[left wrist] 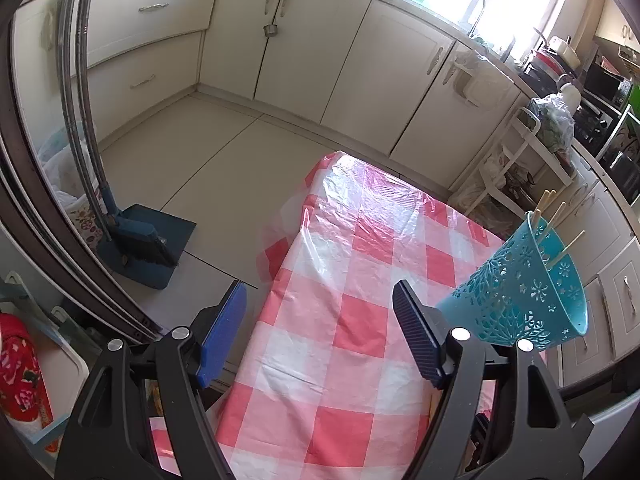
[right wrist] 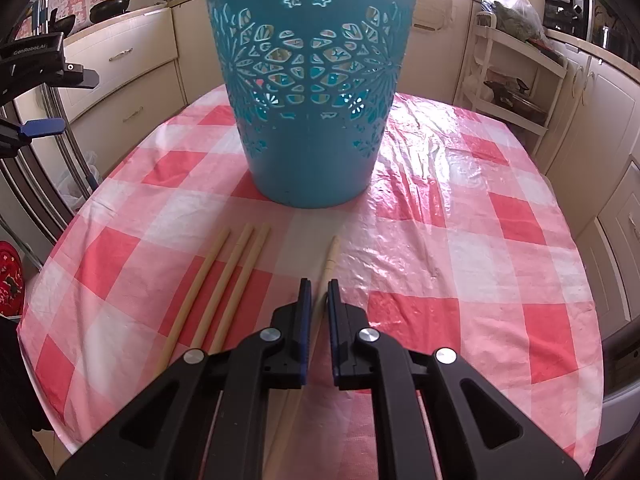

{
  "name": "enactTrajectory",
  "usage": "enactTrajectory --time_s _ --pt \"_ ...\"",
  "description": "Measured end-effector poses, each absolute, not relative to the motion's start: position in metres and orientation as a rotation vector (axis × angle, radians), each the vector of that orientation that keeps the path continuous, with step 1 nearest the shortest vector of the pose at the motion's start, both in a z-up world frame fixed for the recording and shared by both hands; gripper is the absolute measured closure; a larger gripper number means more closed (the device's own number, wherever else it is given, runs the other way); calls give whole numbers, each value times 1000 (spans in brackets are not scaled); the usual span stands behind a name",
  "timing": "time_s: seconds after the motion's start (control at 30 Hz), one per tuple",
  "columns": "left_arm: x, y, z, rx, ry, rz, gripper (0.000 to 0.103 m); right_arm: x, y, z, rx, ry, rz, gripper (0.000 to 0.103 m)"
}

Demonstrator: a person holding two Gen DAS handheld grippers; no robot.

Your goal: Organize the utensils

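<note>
Jaws of the right gripper point(right wrist: 319, 292), at the bottom middle of the right wrist view, are pinching one chopstick point(right wrist: 331, 254) that lies on the surface point(right wrist: 460, 240); its rear part is hidden under the gripper body. Three more chopsticks point(right wrist: 224, 280) lie side by side to the left of it, their near ends cut off by the gripper. One blue basket point(right wrist: 308, 92) stands upright at the top middle, just beyond them. Jaws of the left gripper point(left wrist: 320, 320) stand spread with nothing between them, at the bottom of the left wrist view. At that view's right edge the basket shows about four chopstick ends point(left wrist: 560, 210) sticking out; the exact count is hard to make out.
</note>
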State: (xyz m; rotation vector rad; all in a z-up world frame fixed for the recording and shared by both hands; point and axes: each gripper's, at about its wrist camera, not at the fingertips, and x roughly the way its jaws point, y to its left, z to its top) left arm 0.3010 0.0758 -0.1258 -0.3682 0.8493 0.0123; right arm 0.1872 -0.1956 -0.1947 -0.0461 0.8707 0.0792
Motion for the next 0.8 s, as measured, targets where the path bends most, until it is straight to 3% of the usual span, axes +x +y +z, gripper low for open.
enactTrajectory --time_s 0.8 --pt "301 78 -128 -373 853 13 31 188 -195 -195 -50 871 78 94"
